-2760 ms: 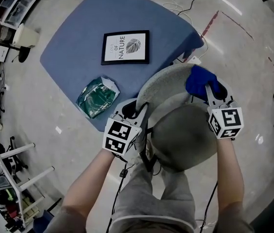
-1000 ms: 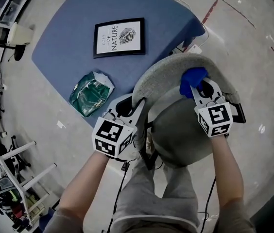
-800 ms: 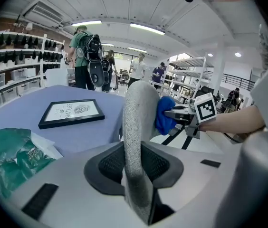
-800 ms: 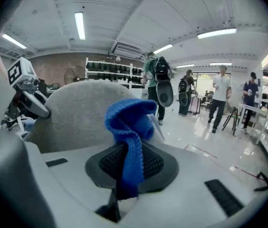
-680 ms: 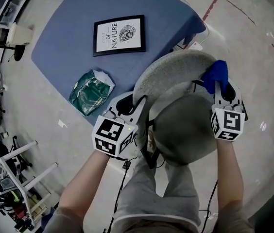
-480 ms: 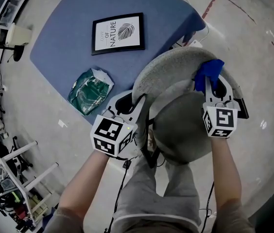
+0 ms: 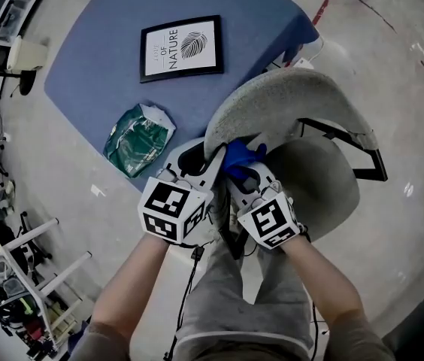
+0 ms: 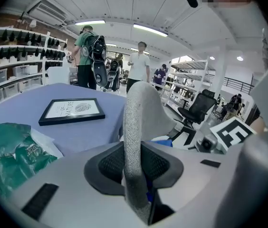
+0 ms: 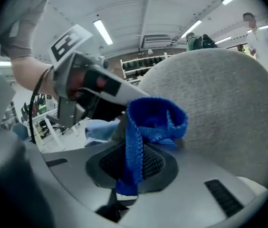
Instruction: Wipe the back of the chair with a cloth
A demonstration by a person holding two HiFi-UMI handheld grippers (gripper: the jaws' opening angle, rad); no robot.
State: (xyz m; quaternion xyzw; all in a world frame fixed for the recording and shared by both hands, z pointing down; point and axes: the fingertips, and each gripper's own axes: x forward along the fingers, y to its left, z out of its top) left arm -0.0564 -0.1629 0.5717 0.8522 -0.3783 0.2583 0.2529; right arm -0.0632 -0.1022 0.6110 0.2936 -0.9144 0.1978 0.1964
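Note:
The grey fabric chair back (image 7: 287,104) curves above the round seat (image 7: 321,183). My left gripper (image 7: 213,162) is shut on the back's left edge; in the left gripper view that edge (image 8: 135,127) stands upright between the jaws. My right gripper (image 7: 242,170) is shut on a blue cloth (image 7: 240,155) and sits right beside the left gripper, at the left end of the chair back's inner face. In the right gripper view the cloth (image 9: 149,125) folds over the jaws and rests against the chair back (image 9: 224,99).
A blue table (image 7: 99,59) lies beyond the chair with a framed picture (image 7: 181,46) and a green bag (image 7: 138,139). A white rack (image 7: 24,277) stands at lower left. The left gripper view shows people (image 8: 90,56) and an office chair (image 8: 198,109) farther off.
My right gripper has swept the blue cloth from the right side of the chair back across to its left end, beside the left gripper. The left gripper has kept its hold.

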